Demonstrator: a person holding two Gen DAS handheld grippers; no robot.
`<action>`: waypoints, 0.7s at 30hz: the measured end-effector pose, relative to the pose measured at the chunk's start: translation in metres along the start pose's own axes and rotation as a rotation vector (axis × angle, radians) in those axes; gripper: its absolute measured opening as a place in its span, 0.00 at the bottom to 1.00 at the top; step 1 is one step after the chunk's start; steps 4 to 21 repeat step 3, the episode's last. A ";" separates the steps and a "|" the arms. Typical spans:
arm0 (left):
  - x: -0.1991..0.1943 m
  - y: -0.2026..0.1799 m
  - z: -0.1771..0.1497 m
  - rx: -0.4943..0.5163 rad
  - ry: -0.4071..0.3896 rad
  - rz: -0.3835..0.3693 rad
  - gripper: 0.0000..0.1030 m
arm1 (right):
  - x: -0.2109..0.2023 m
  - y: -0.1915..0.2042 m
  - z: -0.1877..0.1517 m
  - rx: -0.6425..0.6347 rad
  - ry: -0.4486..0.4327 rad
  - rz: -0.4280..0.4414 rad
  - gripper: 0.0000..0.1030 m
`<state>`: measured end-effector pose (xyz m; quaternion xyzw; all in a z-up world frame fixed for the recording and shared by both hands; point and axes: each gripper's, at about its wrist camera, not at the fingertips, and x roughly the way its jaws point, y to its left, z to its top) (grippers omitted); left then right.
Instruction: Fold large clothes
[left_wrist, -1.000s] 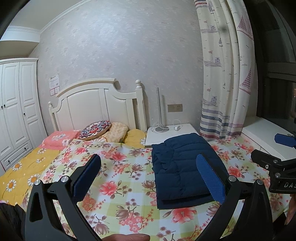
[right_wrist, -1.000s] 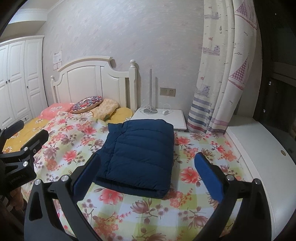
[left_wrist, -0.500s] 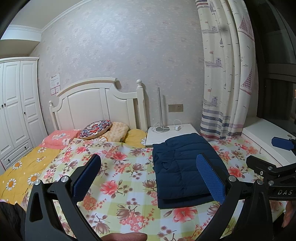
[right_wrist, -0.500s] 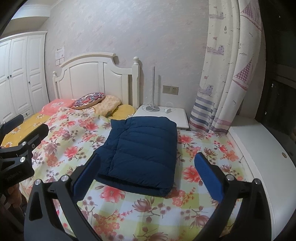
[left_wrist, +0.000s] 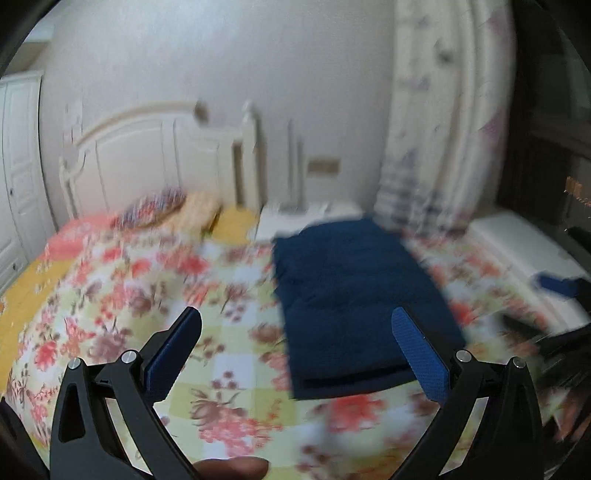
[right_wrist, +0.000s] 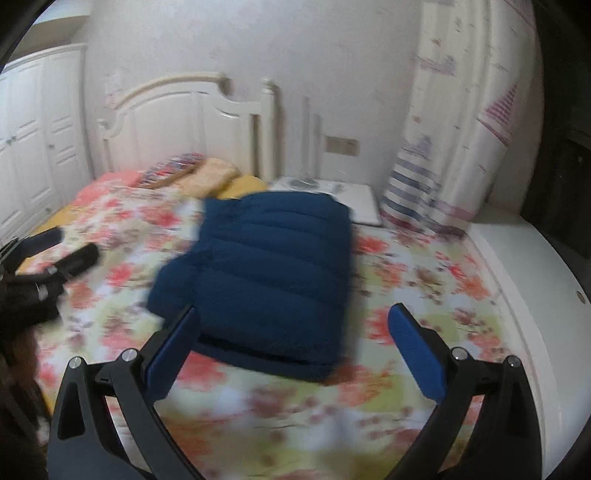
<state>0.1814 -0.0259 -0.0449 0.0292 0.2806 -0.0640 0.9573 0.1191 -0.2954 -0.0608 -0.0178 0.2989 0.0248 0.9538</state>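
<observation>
A navy quilted jacket (left_wrist: 354, 295) lies folded into a rectangle on the floral bedspread (left_wrist: 147, 295), toward the bed's right side; it also shows in the right wrist view (right_wrist: 273, 273). My left gripper (left_wrist: 295, 328) is open and empty, held above the bed short of the jacket's near left corner. My right gripper (right_wrist: 291, 328) is open and empty, just short of the jacket's near edge. Each gripper shows at the edge of the other's view: the right one (left_wrist: 554, 291), the left one (right_wrist: 62, 251). Both views are blurred by motion.
A white headboard (right_wrist: 192, 122) and several pillows (right_wrist: 207, 173) are at the bed's far end. A white nightstand (right_wrist: 354, 199) stands behind the jacket, a patterned curtain (right_wrist: 454, 140) to its right. A white ledge (right_wrist: 535, 295) runs along the bed's right side; a wardrobe (right_wrist: 33, 140) stands left.
Both grippers have moved forward and tilted down toward the bed, so the jacket looks larger and closer. Both stay open. The jacket has not moved.
</observation>
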 end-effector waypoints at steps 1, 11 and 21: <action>0.014 0.015 0.003 -0.027 0.032 0.019 0.96 | 0.007 -0.018 0.002 0.014 0.015 -0.022 0.97; 0.055 0.068 0.016 -0.081 0.117 0.110 0.96 | 0.021 -0.086 0.009 0.081 0.052 -0.132 0.97; 0.055 0.068 0.016 -0.081 0.117 0.110 0.96 | 0.021 -0.086 0.009 0.081 0.052 -0.132 0.97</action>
